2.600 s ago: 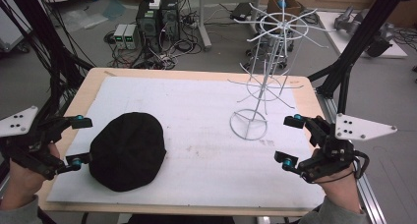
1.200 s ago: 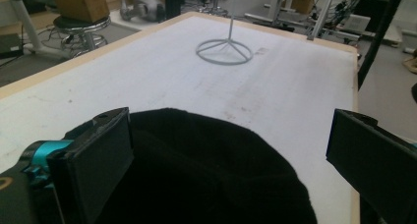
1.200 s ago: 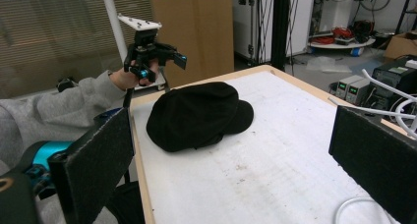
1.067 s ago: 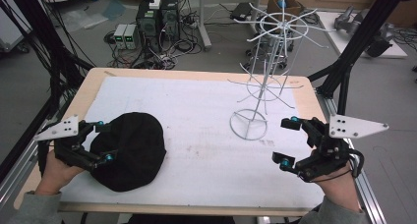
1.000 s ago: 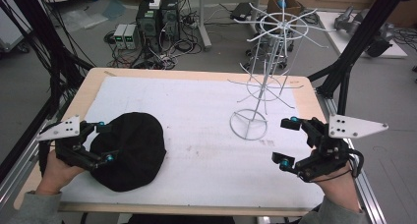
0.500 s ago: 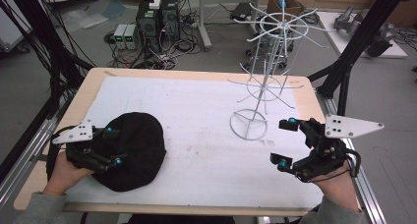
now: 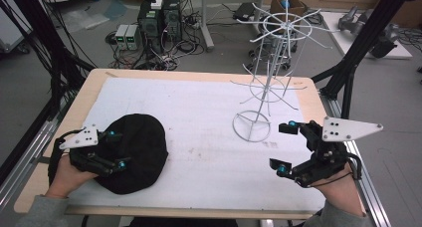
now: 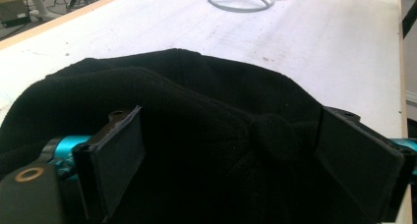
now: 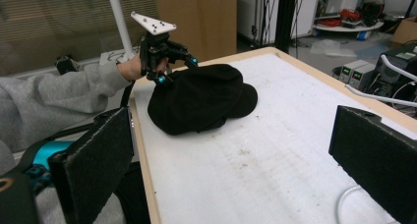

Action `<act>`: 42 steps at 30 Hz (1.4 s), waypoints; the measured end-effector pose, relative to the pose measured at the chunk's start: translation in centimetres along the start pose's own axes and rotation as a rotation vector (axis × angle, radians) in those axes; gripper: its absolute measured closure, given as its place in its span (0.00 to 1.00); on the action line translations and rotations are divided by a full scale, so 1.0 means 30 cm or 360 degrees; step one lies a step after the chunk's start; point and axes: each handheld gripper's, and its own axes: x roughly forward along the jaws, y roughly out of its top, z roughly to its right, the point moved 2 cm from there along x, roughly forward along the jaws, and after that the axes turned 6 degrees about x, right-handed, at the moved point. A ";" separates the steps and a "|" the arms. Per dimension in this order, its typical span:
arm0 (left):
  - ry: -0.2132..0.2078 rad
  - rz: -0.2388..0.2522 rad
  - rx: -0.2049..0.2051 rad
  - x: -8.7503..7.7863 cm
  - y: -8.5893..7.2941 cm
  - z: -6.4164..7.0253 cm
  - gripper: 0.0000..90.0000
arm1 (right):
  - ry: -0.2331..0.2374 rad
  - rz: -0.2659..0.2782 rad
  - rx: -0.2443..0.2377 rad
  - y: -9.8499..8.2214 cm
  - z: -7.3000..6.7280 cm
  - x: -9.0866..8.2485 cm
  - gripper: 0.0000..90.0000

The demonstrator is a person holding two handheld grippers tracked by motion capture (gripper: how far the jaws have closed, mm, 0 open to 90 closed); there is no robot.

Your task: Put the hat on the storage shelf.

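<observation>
Near the bench's front left corner, the black cap (image 7: 133, 150) is straddled by the left hand-held gripper (image 7: 115, 148), its jaws spread but just closing; the right hand-held gripper (image 7: 284, 148) is held spread.

**Wire rack, white mat and a floor full of gear**

A white wire display rack (image 7: 266, 82) stands at about two o'clock on the table (image 7: 94, 87), its ring base (image 7: 251, 126) resting on the white mat (image 7: 199, 117) that covers most of the wooden top. Beyond the far edge, at twelve o'clock, electronics boxes (image 7: 159, 15) sit among tangled cables (image 7: 169, 57) on the floor.
</observation>
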 end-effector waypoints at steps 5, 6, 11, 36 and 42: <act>0.0000 -0.0034 0.0019 -0.009 -0.002 0.002 0.28 | -0.0008 -0.0014 0.0000 -0.001 0.000 0.003 0.03; -0.0005 -0.0041 0.0009 -0.010 -0.003 0.001 0.30 | -0.0018 -0.0020 -0.0010 0.000 -0.001 0.004 0.03; -0.0033 -0.0073 0.0003 -0.009 -0.006 -0.001 0.37 | -0.0019 -0.0024 -0.0021 0.002 -0.004 0.005 0.03; -0.0059 -0.0098 -0.0014 -0.019 0.010 0.005 0.78 | -0.0003 -0.0034 0.0015 -0.009 0.011 0.011 0.03; -0.0151 0.0005 -0.0029 -0.039 0.045 0.018 0.78 | -0.0005 -0.0040 0.0012 -0.012 0.017 0.012 0.03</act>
